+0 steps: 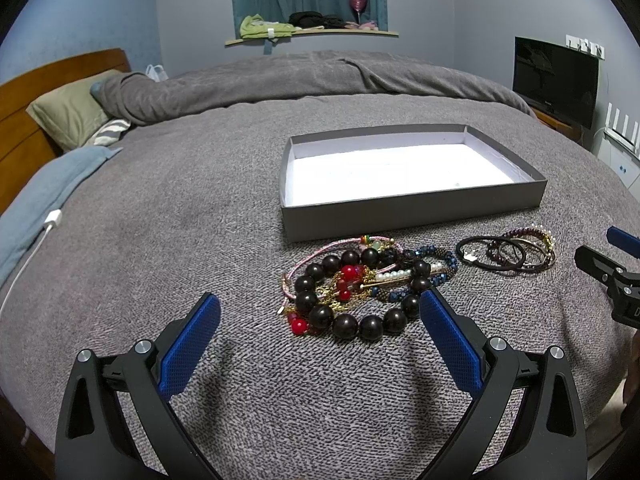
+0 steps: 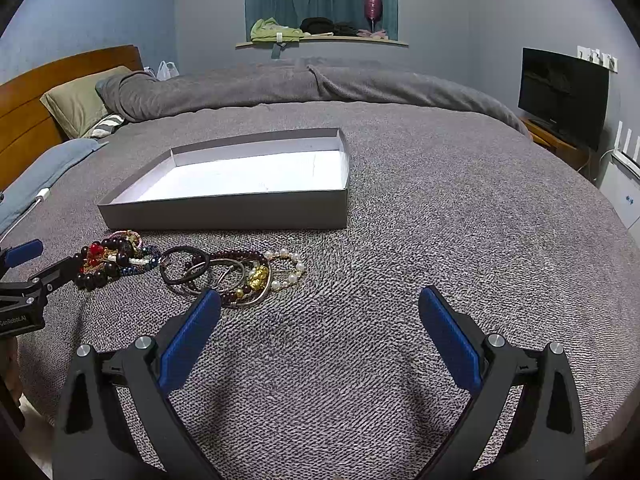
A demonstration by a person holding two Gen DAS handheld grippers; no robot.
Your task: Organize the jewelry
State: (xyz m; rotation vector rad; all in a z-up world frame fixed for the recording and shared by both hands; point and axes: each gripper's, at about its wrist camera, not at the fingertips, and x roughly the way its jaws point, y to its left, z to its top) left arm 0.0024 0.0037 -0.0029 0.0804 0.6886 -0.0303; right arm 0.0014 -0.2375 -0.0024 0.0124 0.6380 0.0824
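Blue-padded left gripper [image 1: 320,310] is held wide open and empty, low over the grey bed cover [image 1: 160,240]; the dark wooden bead bracelet [image 1: 352,324] sits between the jaws, toward the right one. Right gripper [image 2: 320,304] is likewise spread open, nothing held, with its left pad just beside the second pile.

Task items located:
- tangled pile [image 1: 360,284] at 12 o'clock from the left gripper: big beads, red beads, gold chain, pearls, pink cord, all interlaced
- second pile [image 2: 236,276] at 10 o'clock from the right gripper: hair ties, bangles, garnet strand, gold charm, pearls
- grey box [image 1: 412,220], white inside, empty, at 12–1 o'clock beyond both piles

Risks judged:
- one strand gripped, several dragged along; chain could be snagged in the cord
- round beads are likely squeezed out of flat pads
- soft knit cover could be pinched with thin chain, or loops caught
- thin bangles lie flat, so an edge grip may be missed
- grippers work near each other, so collision is possible
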